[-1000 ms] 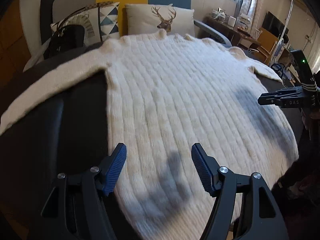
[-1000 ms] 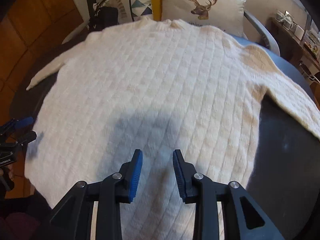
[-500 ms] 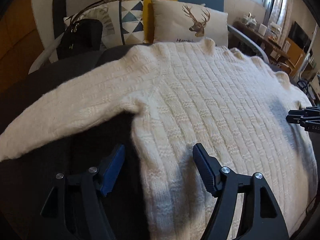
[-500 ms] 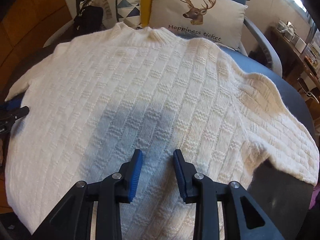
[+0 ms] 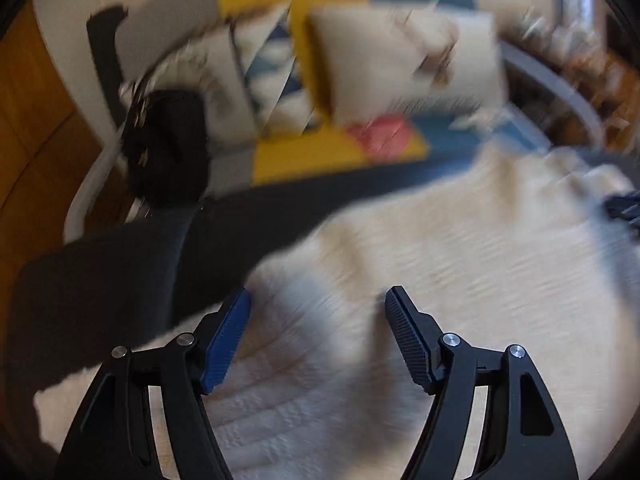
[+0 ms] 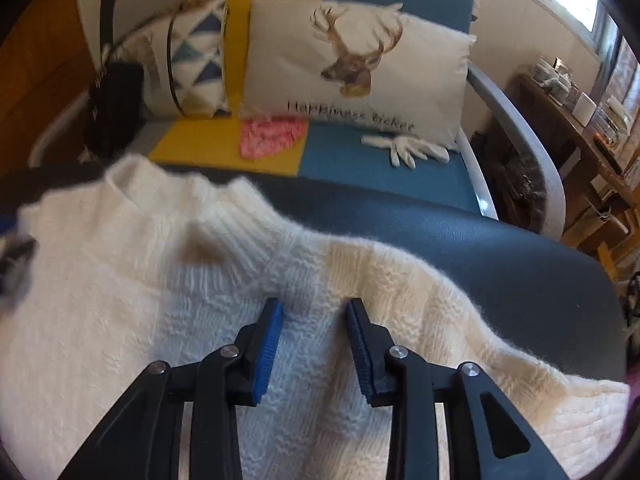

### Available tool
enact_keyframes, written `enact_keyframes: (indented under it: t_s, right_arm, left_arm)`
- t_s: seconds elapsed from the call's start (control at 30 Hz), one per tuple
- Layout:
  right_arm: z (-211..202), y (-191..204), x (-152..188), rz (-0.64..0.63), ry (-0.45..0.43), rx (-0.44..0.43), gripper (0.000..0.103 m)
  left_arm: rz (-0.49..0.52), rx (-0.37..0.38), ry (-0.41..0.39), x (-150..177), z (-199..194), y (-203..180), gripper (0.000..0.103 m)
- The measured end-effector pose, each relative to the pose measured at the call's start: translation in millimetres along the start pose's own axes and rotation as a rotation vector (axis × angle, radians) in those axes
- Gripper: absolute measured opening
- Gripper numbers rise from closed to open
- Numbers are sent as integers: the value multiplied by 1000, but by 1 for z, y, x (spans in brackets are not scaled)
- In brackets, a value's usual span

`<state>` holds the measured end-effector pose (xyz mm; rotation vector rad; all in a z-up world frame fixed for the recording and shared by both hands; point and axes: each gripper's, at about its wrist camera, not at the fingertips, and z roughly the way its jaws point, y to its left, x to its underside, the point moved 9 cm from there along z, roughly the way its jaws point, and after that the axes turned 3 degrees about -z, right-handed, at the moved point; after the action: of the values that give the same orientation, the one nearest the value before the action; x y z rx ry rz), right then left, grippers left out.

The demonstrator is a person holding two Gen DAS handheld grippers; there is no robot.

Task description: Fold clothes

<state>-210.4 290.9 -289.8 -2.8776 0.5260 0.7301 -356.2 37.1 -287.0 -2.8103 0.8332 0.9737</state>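
Sweater flat on dark table, both grippers open above it

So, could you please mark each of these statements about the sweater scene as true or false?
1. The right gripper is open above the sweater near its collar. True.
2. The sweater is dark blue. False: it is cream white.
3. A pillow with a deer print leans on the sofa behind. True.
4. The left gripper is clamped shut on a sleeve. False: its jaws stand wide apart, having just been opening, with nothing pinched between them.
5. A pink item lies on the sofa seat. True.
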Motion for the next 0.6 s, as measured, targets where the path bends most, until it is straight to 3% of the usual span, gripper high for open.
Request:
enact_keyframes:
  t_s: [0.13, 0.23, 0.3, 0.4, 0.53, 0.6]
  right_arm:
    - [-16, 9, -10, -3, -45, -27, 32]
    - [-23, 38, -26, -49, -103, -114, 32]
    - [-11, 54, -32, -74, -83, -134, 32]
    - [15, 54, -32, -102, -29, -64, 32]
    - [16, 34, -37, 13, -58, -99, 32]
    - [2, 33, -33, 10, -88, -95, 32]
  left_arm:
    - [-75, 45, -50, -3, -14, 9, 75]
    - [-35, 69, -91, -19, -24, -9, 75]
    - [15, 63, -86, -27, -18, -24, 75]
    - [75, -6, -33, -25, 6, -32, 75]
    - [-2, 16, -19, -20, 14, -22, 80]
    - [-35, 14, -26, -19, 8, -19, 80]
